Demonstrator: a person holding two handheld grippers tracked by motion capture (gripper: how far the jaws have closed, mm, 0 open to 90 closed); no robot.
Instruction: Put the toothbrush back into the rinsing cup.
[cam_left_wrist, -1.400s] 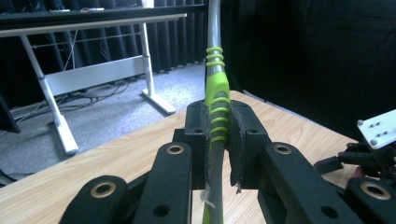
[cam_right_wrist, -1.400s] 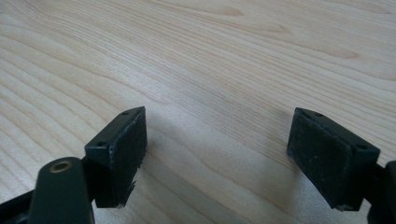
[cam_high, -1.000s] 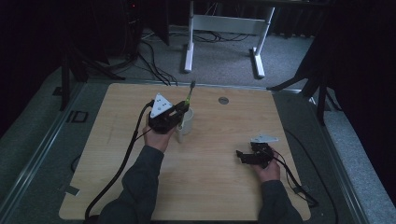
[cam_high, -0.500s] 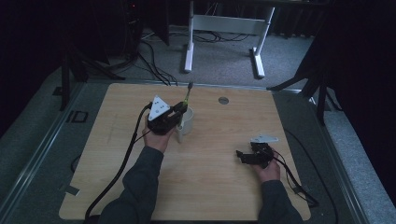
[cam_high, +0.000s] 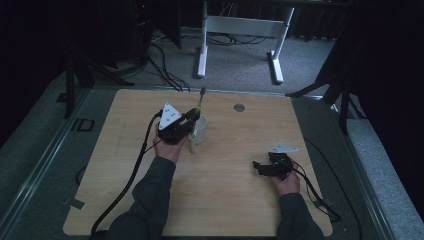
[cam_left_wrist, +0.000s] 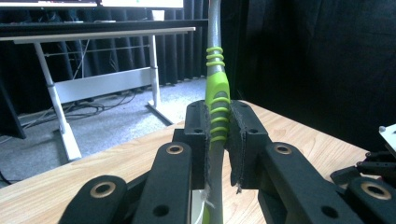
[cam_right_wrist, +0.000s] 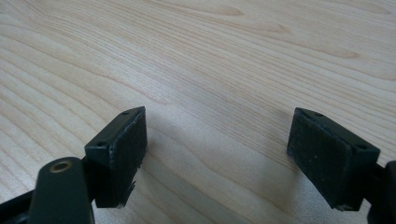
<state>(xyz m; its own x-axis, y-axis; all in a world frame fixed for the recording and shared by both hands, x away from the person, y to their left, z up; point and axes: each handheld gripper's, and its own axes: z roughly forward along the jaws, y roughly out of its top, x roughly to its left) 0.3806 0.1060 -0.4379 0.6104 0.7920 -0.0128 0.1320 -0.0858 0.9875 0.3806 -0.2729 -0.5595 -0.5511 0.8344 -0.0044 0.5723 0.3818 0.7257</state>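
My left gripper (cam_high: 192, 118) hovers at the near left rim of a white mug (cam_high: 201, 132) standing in the middle of the wooden table (cam_high: 220, 200). It is shut on a utensil (cam_high: 200, 98) with a grey shaft and a ribbed green grip, which stands nearly upright and tilts away from me. In the left gripper view the pads clamp the green grip of the utensil (cam_left_wrist: 218, 100) at my left gripper (cam_left_wrist: 218, 128). Its lower end drops out of sight toward the mug. My right gripper (cam_high: 260, 167) rests low at the near right. Its jaws stand wide apart over bare wood in the right gripper view (cam_right_wrist: 219, 149).
A small round metal disc (cam_high: 239, 107) is set in the table near its far edge. White desk legs (cam_high: 202, 50) and loose cables (cam_high: 165, 55) lie on the grey floor beyond. Black cables trail from both grippers toward the near edge.
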